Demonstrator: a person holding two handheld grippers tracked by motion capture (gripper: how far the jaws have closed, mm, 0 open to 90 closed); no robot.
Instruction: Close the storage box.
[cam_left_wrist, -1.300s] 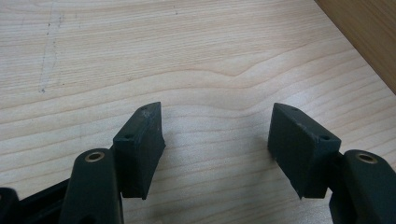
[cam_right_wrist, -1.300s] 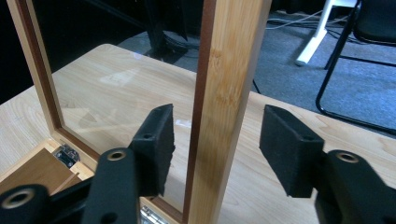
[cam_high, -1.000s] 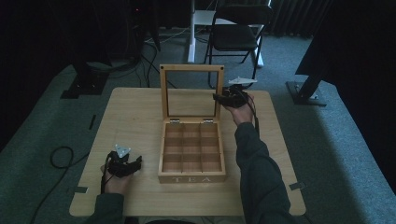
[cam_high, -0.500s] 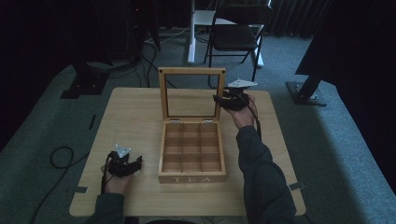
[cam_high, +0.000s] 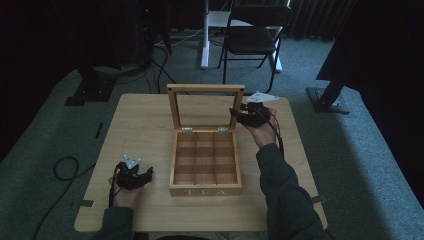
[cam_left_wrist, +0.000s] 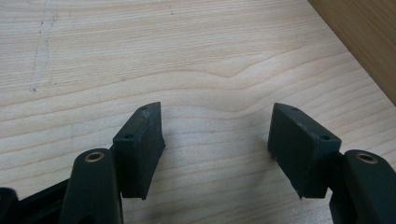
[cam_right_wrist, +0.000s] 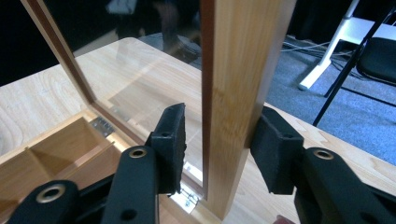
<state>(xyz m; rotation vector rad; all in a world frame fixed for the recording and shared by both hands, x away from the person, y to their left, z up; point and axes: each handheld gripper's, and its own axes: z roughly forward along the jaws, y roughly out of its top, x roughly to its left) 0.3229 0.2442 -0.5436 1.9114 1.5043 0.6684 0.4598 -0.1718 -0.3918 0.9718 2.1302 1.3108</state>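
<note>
A wooden tea box (cam_high: 205, 190) with several empty compartments stands mid-table, its glass-paned lid (cam_high: 206, 89) raised and leaning forward. My right gripper (cam_high: 235, 114) is open at the lid's right edge. In the right gripper view the lid's side rail (cam_right_wrist: 233, 93) stands between the jaws of my right gripper (cam_right_wrist: 219, 135). The outer pad (cam_right_wrist: 275, 149) lies against the wood, and a small gap is left at the inner pad (cam_right_wrist: 170, 140). My left gripper (cam_high: 144, 175) rests open on the table (cam_high: 140, 120) left of the box, and nothing lies between the jaws of the left gripper (cam_left_wrist: 217, 140).
The box's side wall (cam_left_wrist: 369, 42) is just right of the left gripper. Behind the table are a folding chair (cam_high: 252, 37) and a white stand (cam_high: 215, 30). A cable (cam_high: 60, 167) loops on the carpet to the left. Stand bases sit on the floor at both sides.
The right gripper has moved toward the person with the lid's rail between its jaws, and the lid has tipped forward over the box. The left gripper has stayed still.
</note>
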